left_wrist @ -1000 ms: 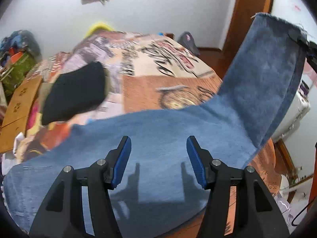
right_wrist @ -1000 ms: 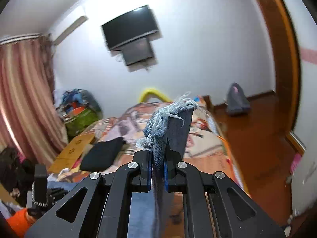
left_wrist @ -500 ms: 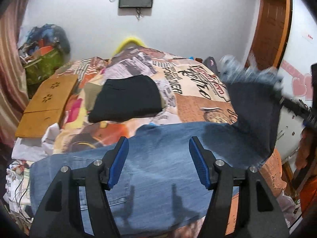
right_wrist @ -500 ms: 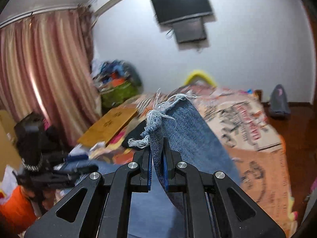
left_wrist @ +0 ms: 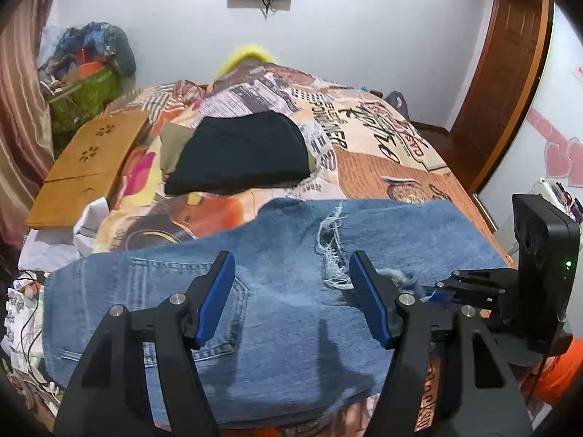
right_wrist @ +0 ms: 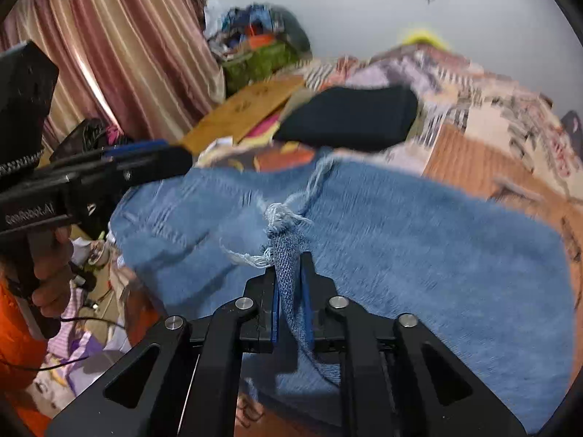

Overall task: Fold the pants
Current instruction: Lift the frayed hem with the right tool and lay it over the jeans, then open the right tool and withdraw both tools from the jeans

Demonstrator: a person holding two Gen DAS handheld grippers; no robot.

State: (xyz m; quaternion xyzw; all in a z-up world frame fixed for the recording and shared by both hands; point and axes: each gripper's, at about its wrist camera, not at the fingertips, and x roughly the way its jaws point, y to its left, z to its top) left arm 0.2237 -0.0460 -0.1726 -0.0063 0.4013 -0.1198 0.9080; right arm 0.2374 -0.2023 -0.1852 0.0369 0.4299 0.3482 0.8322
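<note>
Soft, fuzzy blue denim pants (left_wrist: pixel 277 291) lie folded across the bed's near edge, frayed hem pinched in the right hand-held gripper (right_wrist: pixel 291 291); the left hand-held gripper (left_wrist: pixel 291 291) gapes wide.

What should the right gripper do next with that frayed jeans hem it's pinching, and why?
Probably open the right gripper and let go. Its jaws are shut on the frayed hem, which already lies over the jeans on the bed, so the fold looks laid. The left gripper hovers open above.
</note>
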